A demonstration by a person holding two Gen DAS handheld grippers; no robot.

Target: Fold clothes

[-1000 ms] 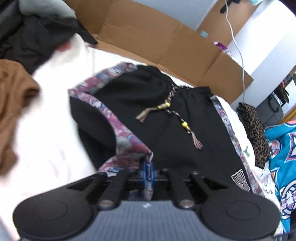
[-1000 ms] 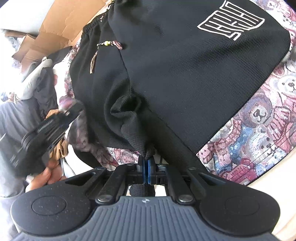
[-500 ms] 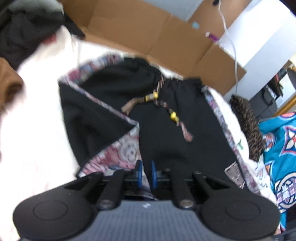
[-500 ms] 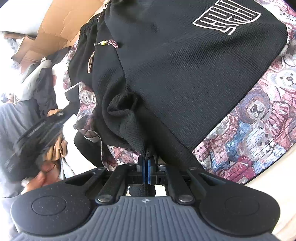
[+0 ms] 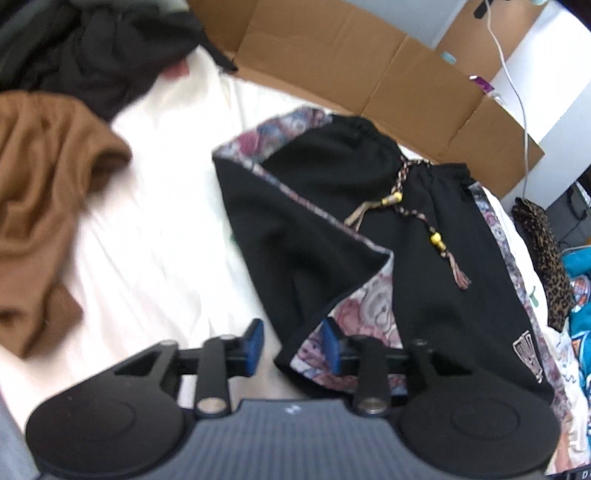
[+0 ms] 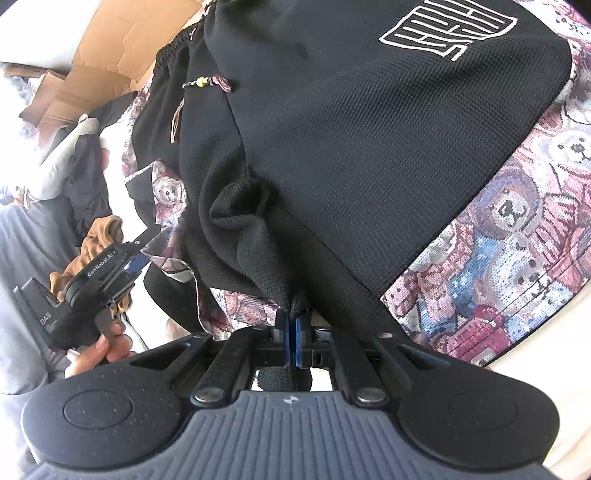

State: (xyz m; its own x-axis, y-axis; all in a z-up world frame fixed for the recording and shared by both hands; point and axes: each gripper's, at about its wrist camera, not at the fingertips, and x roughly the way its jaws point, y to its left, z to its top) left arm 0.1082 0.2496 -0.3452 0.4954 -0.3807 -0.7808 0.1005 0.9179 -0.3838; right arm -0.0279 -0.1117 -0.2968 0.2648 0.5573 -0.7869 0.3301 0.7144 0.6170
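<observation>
Left wrist view: a white bedsheet (image 5: 155, 236) fills the ground ahead of the left gripper (image 5: 291, 345), with a flattened cardboard box (image 5: 354, 70) along its far edge. On the sheet, ahead and to the right of this gripper, lie the black shorts (image 5: 424, 258) with teddy-bear patterned side panels; one leg is folded over the other, its corner lying just ahead of the blue pads. The jaws are opening, and the pads press on nothing; the folded hem lies near the right pad. Far to the left of the gripper sits a crumpled brown garment (image 5: 40, 206), and beyond it a heap of dark clothes (image 5: 92, 48). A leopard-print cloth (image 5: 543, 254) lies off to the right. A braided drawstring (image 5: 417, 221) with yellow beads rests on the shorts' waist.

In the right wrist view, the shorts (image 6: 369, 155) spread directly ahead of the right gripper (image 6: 293, 332), whose jaws are clamped tight on a gathered pinch of black fabric. A white outlined logo (image 6: 447, 31) sits far ahead, right. A person's hand (image 6: 99, 343) holds the left gripper (image 6: 142, 258) off to the left.
</observation>
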